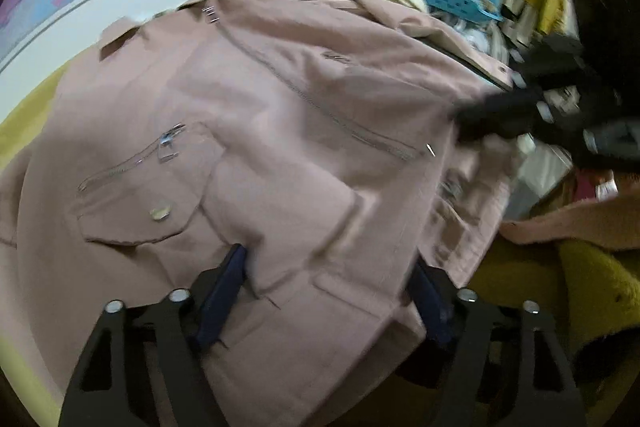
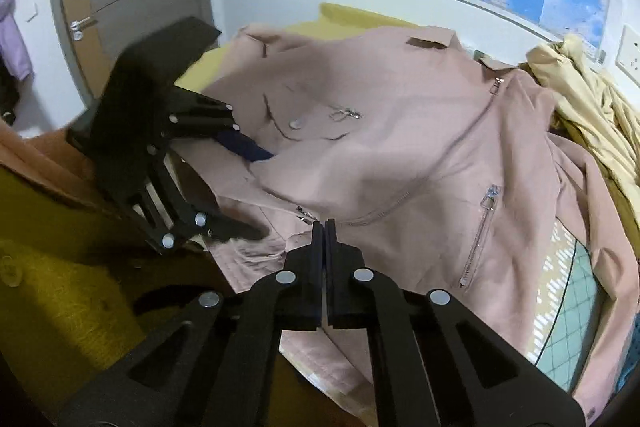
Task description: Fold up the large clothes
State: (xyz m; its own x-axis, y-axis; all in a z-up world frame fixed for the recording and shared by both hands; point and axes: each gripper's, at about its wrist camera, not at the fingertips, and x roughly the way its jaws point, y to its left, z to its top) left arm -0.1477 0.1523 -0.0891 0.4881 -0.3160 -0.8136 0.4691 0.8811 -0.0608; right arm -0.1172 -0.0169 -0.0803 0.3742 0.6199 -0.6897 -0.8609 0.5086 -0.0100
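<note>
Both grippers (image 1: 328, 291) (image 2: 325, 227) work the pink jacket's (image 1: 280, 107) near hem, left spread wide astride a fold, right shut, seemingly empty, so slack cloth could slide free.

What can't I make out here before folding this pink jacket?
- Right gripper, left wrist view: motion blur hides its tips.
- Pink jacket hem, both views: covered by the grippers' own frames.
- Left gripper: fabric lies between its fingers; whether the pads press is unclear.
- Beige garment, right wrist view: cut off by the edge.
</note>
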